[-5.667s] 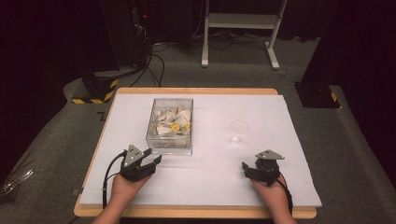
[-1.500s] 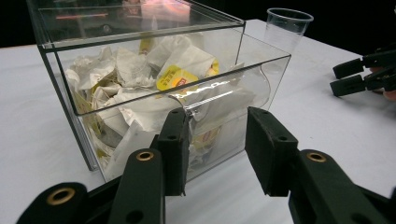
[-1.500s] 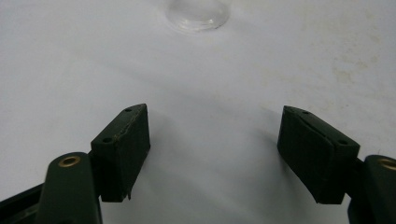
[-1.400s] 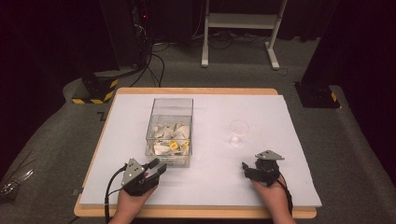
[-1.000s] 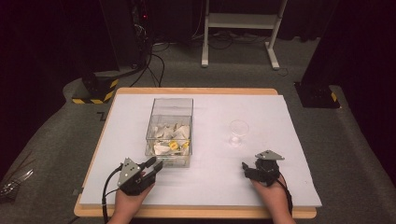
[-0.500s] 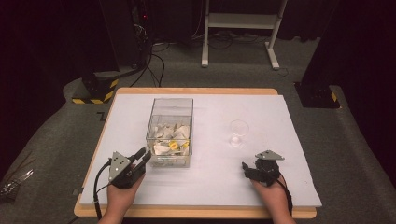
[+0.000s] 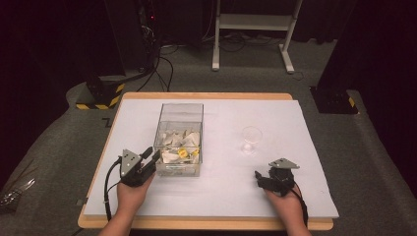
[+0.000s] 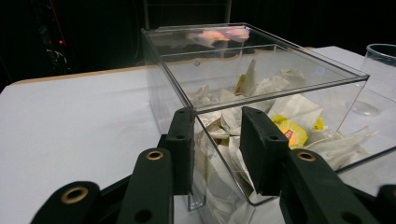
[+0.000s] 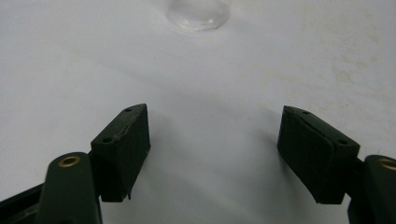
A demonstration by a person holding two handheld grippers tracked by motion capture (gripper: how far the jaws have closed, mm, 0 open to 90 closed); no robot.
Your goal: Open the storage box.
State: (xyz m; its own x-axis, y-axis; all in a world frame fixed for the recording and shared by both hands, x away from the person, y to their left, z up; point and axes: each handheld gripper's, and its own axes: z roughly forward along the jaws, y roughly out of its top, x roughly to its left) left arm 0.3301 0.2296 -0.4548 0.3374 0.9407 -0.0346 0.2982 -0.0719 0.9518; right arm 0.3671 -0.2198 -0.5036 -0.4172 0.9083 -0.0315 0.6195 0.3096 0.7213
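Since the earlier frame the left gripper (image 7: 149, 156) has slid left to the near-left corner of the clear box (image 7: 179, 138) of paper packets (image 8: 261, 121); its jaws, just reopened a little, straddle that corner wall (image 8: 212, 154), though I cannot tell whether the pads press it. To shift the box well, I'd pinch the wall squarely and move low and slowly. The right gripper (image 7: 261, 179) rests wide open and empty near the clear cup (image 7: 251, 139). White tabletop (image 7: 295, 147), dark room, grey carpet
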